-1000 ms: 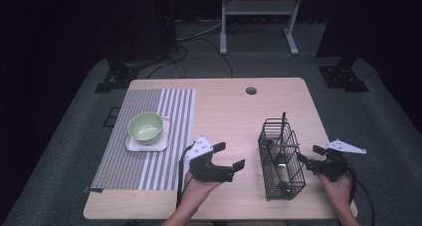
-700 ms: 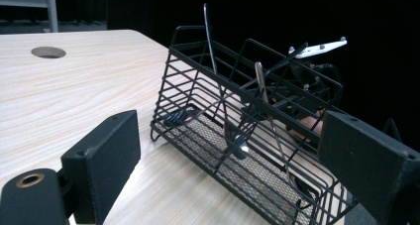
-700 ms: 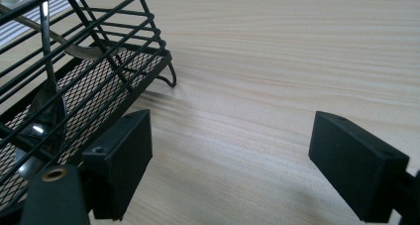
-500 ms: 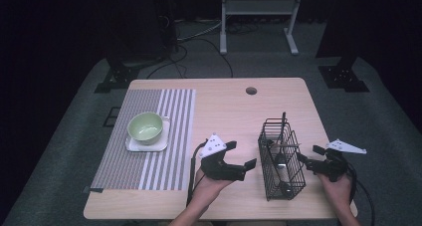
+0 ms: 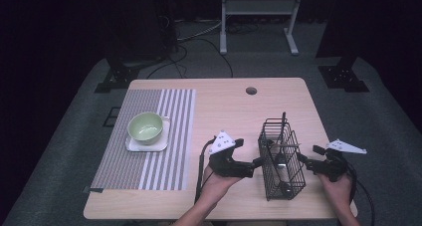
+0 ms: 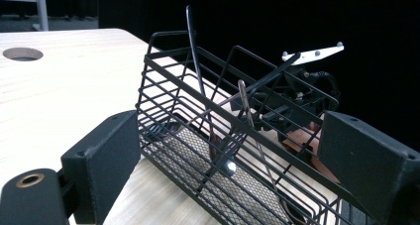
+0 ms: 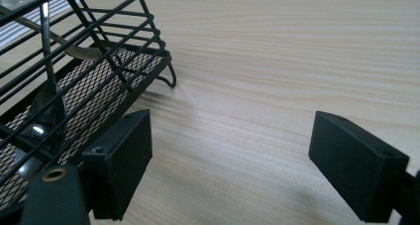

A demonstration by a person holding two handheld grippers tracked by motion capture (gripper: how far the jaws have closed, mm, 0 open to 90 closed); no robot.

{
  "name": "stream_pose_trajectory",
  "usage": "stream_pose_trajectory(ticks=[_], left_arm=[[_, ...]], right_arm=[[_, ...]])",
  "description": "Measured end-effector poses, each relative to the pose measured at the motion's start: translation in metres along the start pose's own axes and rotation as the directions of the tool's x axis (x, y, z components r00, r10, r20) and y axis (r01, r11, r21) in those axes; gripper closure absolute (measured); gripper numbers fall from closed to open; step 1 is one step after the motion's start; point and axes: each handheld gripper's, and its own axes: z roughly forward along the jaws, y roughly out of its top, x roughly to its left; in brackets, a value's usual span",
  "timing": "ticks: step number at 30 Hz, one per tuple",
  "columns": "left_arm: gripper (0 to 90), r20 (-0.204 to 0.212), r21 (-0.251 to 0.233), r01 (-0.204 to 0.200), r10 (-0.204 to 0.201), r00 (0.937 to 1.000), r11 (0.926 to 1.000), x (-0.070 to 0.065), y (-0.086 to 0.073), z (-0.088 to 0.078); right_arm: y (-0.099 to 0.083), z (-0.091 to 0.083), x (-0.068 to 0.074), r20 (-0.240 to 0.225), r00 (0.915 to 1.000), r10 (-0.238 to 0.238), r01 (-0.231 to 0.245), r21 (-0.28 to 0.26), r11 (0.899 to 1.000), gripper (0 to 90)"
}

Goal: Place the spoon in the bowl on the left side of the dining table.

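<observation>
With jaws spread wide on both, left gripper [image 5: 253,165] faces the black wire cutlery basket [image 5: 281,159] at table's front right, right gripper [image 5: 307,162] flanks it, likely to clamp it from both sides

No text, label or number can be read anywhere.

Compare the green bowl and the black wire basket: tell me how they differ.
The green bowl is solid, round and low; the black wire basket is open wirework, boxy and taller. The bowl sits on a white square plate on the striped mat and looks empty; the basket stands on bare table holding utensils. The basket lies between both grippers; the bowl is far from them. Both stand upright.
</observation>
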Motion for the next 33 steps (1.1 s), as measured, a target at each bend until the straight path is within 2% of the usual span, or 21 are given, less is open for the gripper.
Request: stream_pose_trajectory(ticks=[8, 10, 13, 18, 22, 26, 29, 33], left_arm=[[9.0, 0.003, 0.013, -0.006, 0.006, 1.0000, 0.9999, -0.003, 0.004, 0.011], [9.1, 0.006, 0.015, 0.003, -0.003, 1.0000, 0.9999, -0.002, 0.004, 0.015], [11.9, 0.016, 0.018, 0.015, -0.015, 0.9998, 0.9997, -0.001, 0.005, 0.019], [16.5, 0.035, 0.022, 0.009, -0.010, 0.9993, 0.9997, -0.002, 0.009, 0.026], [28.7, 0.057, 0.020, -0.010, 0.009, 0.9983, 0.9997, -0.004, 0.012, 0.030], [41.6, 0.067, 0.024, -0.001, -0.001, 0.9977, 0.9997, -0.002, 0.012, 0.032], [46.5, 0.076, 0.037, 0.023, -0.026, 0.9968, 0.9991, 0.002, 0.011, 0.034], [52.9, 0.083, 0.036, 0.035, -0.038, 0.9958, 0.9987, 0.005, 0.011, 0.035]], right_arm=[[0.000, 0.000, 0.000, 0.000, 1.0000, -0.003, 0.003, -0.001, 1.000, 16.0], [0.000, 0.000, 0.000, 0.000, 1.0000, -0.004, 0.004, -0.001, 1.000, 16.0], [0.000, 0.000, 0.000, -0.002, 1.0000, -0.001, 0.001, -0.001, 1.000, 16.0], [0.000, 0.000, 0.000, -0.003, 1.0000, 0.000, 0.000, 0.001, 1.000, 16.1], [0.000, 0.000, 0.000, -0.004, 1.0000, 0.000, 0.000, 0.000, 1.000, 16.0], [0.000, 0.000, 0.000, -0.005, 1.0000, 0.001, -0.001, 0.000, 1.000, 16.0], [0.000, 0.000, 0.000, -0.007, 1.0000, -0.001, 0.001, 0.000, 1.000, 16.0], [0.000, 0.000, -0.001, -0.008, 1.0000, 0.001, -0.001, 0.001, 1.000, 16.0]])
